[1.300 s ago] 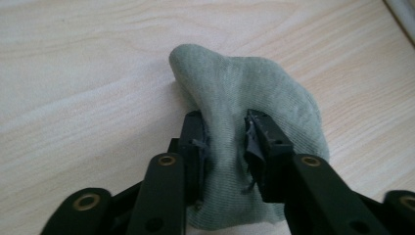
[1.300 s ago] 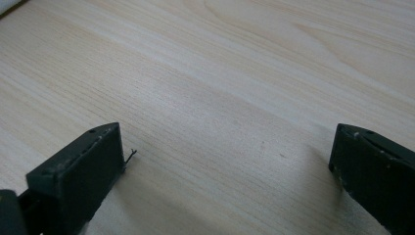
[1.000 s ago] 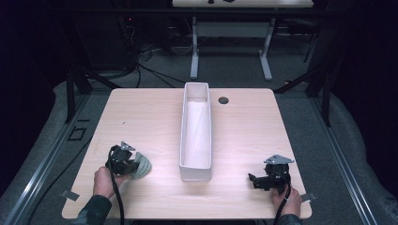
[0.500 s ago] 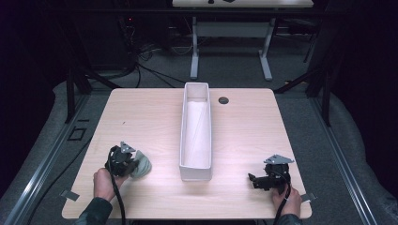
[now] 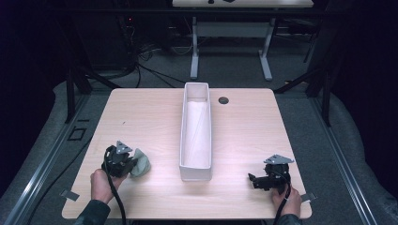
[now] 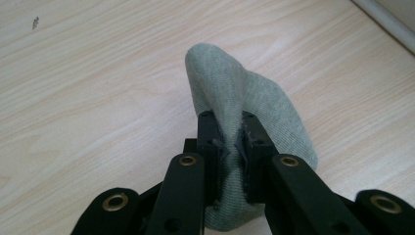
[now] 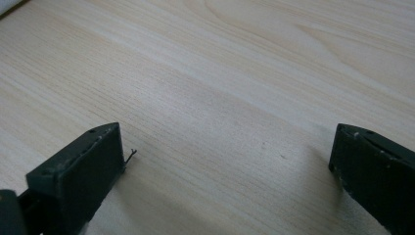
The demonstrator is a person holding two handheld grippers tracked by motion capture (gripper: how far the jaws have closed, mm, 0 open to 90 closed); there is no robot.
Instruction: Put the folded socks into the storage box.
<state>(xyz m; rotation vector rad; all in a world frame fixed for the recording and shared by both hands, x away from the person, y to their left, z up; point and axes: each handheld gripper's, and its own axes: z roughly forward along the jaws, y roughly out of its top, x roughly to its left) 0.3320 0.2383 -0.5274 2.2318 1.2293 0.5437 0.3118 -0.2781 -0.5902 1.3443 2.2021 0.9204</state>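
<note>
A grey-green sock (image 5: 141,163) lies bunched on the wooden table (image 5: 155,112) at the front left. My left gripper (image 5: 127,162) is shut on it; in the left gripper view the two black jaws pinch a fold of the sock (image 6: 244,98) between them (image 6: 229,132), and the rest of the fabric bulges beyond the tips. My right gripper (image 5: 253,180) rests low at the front right of the table. Its jaws stand wide apart in the right gripper view (image 7: 227,156), with only bare wood between them.
A long white bin (image 5: 183,140) runs down the middle of the table, front to back, between the two grippers. A small dark round cap (image 5: 223,100) sits near the table's far edge. Cables and desk legs stand on the floor behind.
</note>
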